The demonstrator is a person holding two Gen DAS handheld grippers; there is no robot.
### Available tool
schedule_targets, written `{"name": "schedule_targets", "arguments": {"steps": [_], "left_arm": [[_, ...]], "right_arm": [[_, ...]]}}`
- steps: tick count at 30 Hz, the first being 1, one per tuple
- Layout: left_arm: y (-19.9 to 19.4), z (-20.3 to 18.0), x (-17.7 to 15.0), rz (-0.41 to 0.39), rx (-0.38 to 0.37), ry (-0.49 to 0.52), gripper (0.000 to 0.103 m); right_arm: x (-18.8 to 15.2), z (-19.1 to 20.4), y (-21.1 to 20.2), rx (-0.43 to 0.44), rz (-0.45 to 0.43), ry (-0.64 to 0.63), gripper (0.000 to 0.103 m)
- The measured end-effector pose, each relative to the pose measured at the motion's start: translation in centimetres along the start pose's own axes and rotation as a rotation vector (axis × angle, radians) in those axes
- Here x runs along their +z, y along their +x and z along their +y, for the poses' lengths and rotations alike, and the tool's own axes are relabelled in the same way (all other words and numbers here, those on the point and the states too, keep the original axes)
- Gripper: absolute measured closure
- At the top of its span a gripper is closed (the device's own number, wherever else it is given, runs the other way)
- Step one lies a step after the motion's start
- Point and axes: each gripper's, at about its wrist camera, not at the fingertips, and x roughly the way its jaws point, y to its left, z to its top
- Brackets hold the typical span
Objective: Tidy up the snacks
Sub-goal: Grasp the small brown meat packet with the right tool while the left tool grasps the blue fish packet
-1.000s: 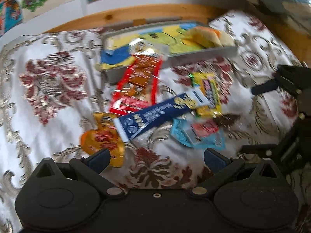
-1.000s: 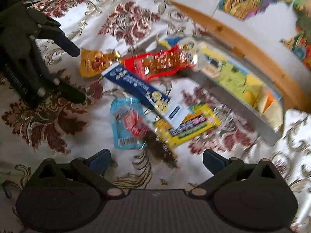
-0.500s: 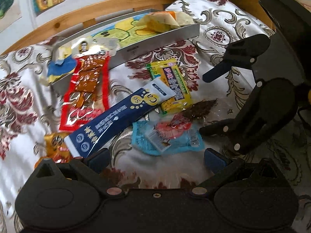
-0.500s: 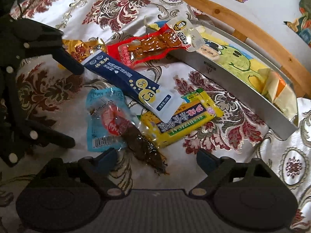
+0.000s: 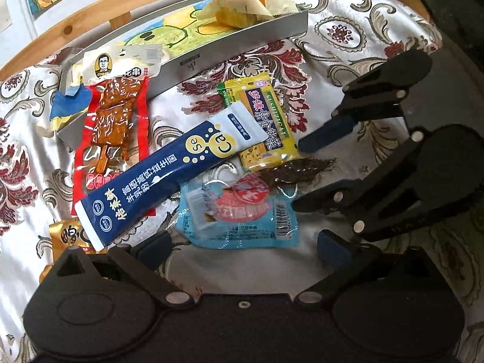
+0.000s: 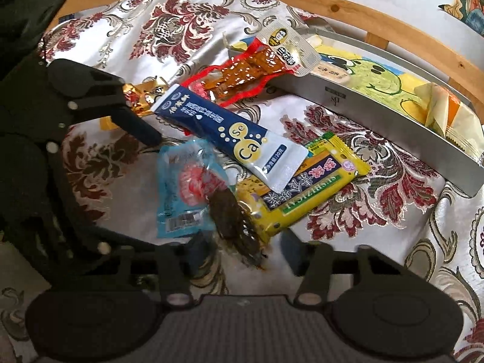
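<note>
Both grippers, left (image 5: 242, 246) and right (image 6: 239, 249), hang wide open and empty before the tray (image 5: 230, 51). Five packets (image 5: 169, 178) lie loose on the cloth (image 6: 348, 211) before it; one (image 5: 239, 12) sits inside. Mostly undone, seemingly.

Left gripper (image 5: 242, 246): matte black housing showing two round raised discs, angled link arms, silver pivot screws, dark blue finger pads (image 5: 154, 246). Right gripper (image 6: 242, 249): same black build, ribbed grey panel running across its base, pale rivets dotting the linkages, blue pads (image 6: 290, 252) blurring slightly.
</note>
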Motion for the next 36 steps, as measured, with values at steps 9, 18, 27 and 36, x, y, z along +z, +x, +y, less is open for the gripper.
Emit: {"name": "schedule_targets", "arguments": {"steps": [9,18,27,36], "left_arm": [[-0.5,-0.9,0.9,0.028,0.043,0.048,0.001],[0.8,-0.8,2.3,0.028,-0.061,0.030,0.001],[2.6,0.7,2.1,0.015,-0.051,-0.080,0.001],[1.8,1.7,1.5,-0.020,-0.061,-0.072,0.016]], "right_arm": [[-0.4,-1.2,-1.9,-0.053,0.032,0.069,0.054],[-1.0,-2.3,-2.3,-0.065,0.028,0.090,0.049],[-0.7,-2.3,-0.6,-0.063,-0.019,0.071,0.039],[-0.5,-1.7,-0.2,-0.057,-0.018,0.045,0.054]]}}
